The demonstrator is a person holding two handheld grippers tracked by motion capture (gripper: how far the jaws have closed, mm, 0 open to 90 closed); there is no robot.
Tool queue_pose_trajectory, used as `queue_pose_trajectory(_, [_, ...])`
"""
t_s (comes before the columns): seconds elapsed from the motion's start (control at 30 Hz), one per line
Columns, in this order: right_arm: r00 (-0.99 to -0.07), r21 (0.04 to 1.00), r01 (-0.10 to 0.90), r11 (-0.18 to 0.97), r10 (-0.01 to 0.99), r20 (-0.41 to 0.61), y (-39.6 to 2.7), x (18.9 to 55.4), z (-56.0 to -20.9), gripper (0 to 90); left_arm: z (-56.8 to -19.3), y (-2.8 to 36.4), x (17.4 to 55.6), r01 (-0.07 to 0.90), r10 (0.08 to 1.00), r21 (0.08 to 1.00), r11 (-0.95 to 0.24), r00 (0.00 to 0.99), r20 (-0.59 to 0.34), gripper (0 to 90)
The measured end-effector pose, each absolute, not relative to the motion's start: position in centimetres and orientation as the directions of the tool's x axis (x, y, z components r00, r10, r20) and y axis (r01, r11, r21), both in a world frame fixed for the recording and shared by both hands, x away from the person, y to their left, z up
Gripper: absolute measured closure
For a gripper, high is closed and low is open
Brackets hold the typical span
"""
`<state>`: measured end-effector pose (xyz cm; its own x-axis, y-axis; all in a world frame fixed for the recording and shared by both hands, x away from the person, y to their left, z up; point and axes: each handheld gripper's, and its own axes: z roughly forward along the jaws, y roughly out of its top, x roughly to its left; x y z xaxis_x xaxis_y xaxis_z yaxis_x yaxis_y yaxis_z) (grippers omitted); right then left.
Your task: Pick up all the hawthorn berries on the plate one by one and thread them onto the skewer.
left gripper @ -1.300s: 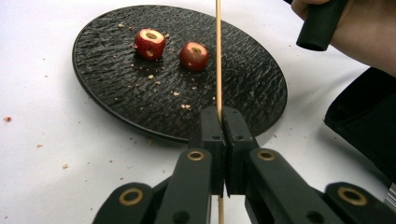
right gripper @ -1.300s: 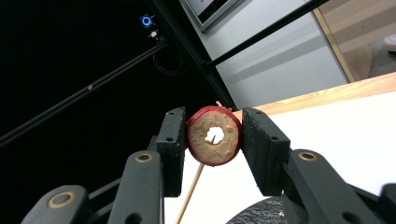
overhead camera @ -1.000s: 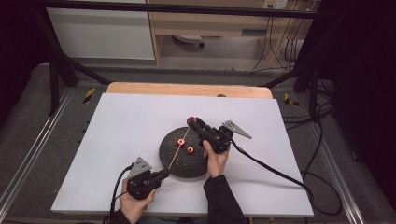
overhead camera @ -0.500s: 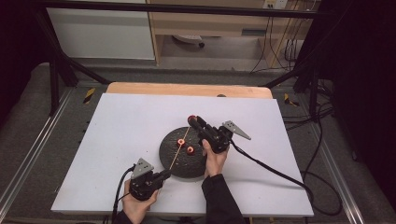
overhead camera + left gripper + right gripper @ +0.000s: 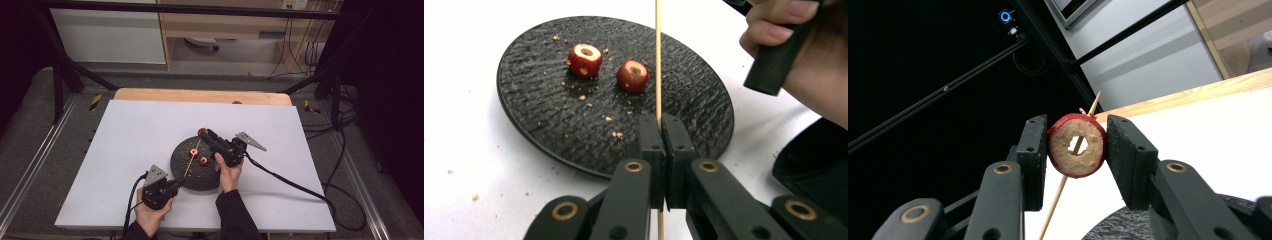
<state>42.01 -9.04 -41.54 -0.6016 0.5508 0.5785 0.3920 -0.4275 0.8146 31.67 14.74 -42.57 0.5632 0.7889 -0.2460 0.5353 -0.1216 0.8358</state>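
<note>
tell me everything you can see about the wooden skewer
The wooden skewer is a thin, pale, straight stick with a pointed tip. The left gripper is shut on its lower part, holding it slanted up over the black plate. Its upper end passes through the hole of the red fruit slice clamped in the right gripper, the tip poking out beyond. Two more cored red pieces lie on the plate, apart from it.

No text, label, brand, number or sign can be read anywhere here.
</note>
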Motion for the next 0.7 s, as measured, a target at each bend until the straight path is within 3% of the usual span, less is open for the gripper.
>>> queue_pose_trajectory(0.7, [-0.618, 0.818, 0.438, -0.373, 0.536, 0.575, -8.9, 40.7, -41.6, 62.0, -41.7, 14.3, 33.4, 0.492, 0.777, 0.851, -0.181, 0.602, -0.183, 88.6])
